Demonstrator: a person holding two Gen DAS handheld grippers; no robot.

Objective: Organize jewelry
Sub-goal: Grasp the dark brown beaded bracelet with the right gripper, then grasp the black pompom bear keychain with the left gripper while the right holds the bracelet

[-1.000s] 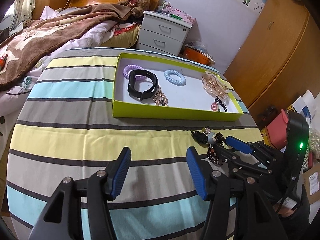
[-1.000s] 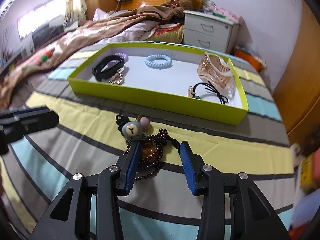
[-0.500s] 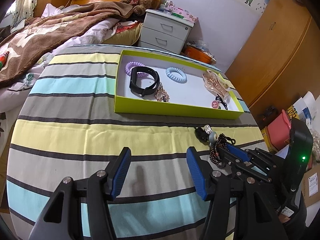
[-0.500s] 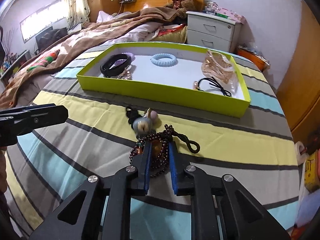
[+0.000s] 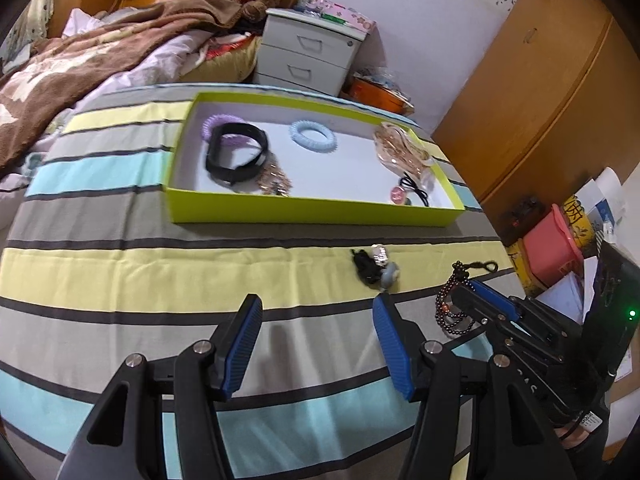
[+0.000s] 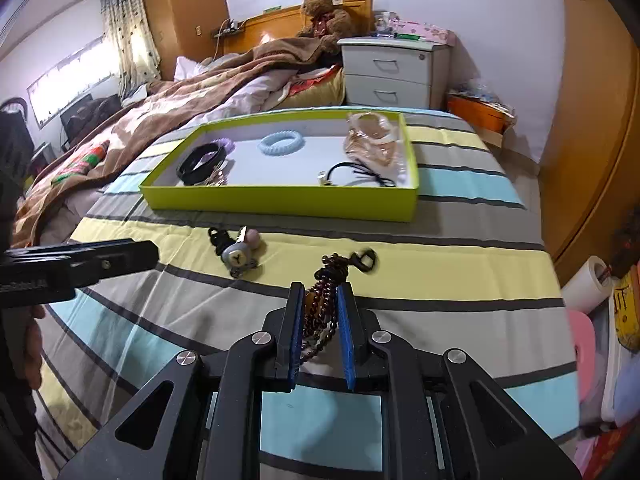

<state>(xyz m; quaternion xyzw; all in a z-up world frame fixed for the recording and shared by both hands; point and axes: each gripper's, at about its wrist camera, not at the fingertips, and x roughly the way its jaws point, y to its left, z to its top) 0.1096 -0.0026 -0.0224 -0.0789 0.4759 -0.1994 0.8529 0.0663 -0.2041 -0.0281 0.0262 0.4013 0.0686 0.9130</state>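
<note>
Left wrist view: the left claw stands spread and empty at the bottom of the frame over the striped tabletop. At lower right the right claw has lifted the dark bead bracelet away from the grey charm, which lies alone at centre. The green tray sits above.

Right wrist view: the right claw, whose jaws have just been closing, pinches the bead bracelet at lower centre. The bracelet now looks ready to go into the tray above; the charm remains outside.

lime-green tray, striped tablecloth, dark-red bead bracelet
</note>
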